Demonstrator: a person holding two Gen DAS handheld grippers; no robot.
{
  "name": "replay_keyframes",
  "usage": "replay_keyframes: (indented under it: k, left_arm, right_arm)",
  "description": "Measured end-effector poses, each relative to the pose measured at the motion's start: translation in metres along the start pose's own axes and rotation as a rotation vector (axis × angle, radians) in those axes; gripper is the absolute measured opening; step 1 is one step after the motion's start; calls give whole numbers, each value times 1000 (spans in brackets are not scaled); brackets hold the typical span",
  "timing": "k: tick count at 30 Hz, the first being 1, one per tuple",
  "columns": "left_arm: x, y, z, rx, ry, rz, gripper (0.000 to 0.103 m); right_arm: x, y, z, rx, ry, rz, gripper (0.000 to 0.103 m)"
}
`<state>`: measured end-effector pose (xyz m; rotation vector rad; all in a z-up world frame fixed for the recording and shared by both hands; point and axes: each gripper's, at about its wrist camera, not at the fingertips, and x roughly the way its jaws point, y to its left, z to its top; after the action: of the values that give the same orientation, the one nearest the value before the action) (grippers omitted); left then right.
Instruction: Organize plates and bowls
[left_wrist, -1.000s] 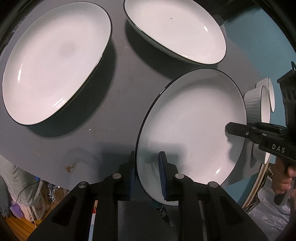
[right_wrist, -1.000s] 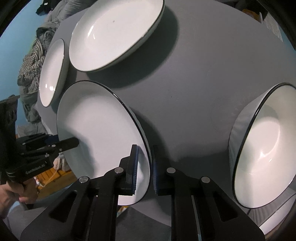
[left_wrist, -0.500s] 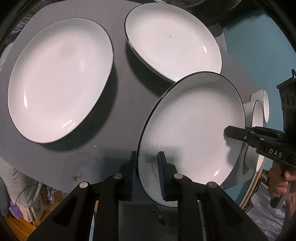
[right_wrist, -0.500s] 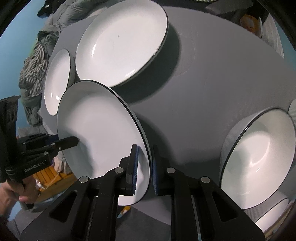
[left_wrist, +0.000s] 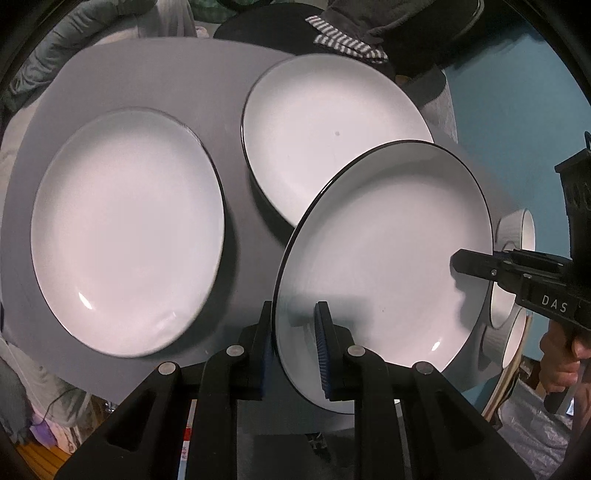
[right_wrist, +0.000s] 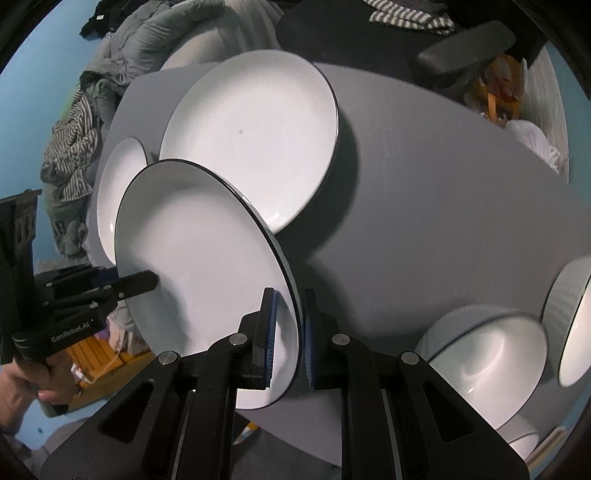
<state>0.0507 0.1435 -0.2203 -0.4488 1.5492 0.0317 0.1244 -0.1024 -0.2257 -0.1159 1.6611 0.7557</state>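
I have a white plate (left_wrist: 384, 258) clamped by opposite rims in my left gripper (left_wrist: 295, 347) and right gripper (right_wrist: 288, 336), above the bench (right_wrist: 424, 184), and should keep it level while lowering it onto the far plate (left_wrist: 332, 129).

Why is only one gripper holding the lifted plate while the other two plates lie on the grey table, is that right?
Not quite: both grippers hold the lifted plate. The left wrist view shows the left gripper clamped on its near rim and the right gripper on the opposite rim. The other two plates do lie on the grey table.
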Motion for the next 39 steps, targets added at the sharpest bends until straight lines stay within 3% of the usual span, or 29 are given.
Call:
replay_keyframes:
  k: [24,39]
  left_arm:
    - [6,10,92,-73,8,42,21]
    - [29,-12,102,-2,81,206,23]
  right_arm:
    - [0,-5,98,2,12,4,14]
    - [18,-9,115,10,85,-32,14]
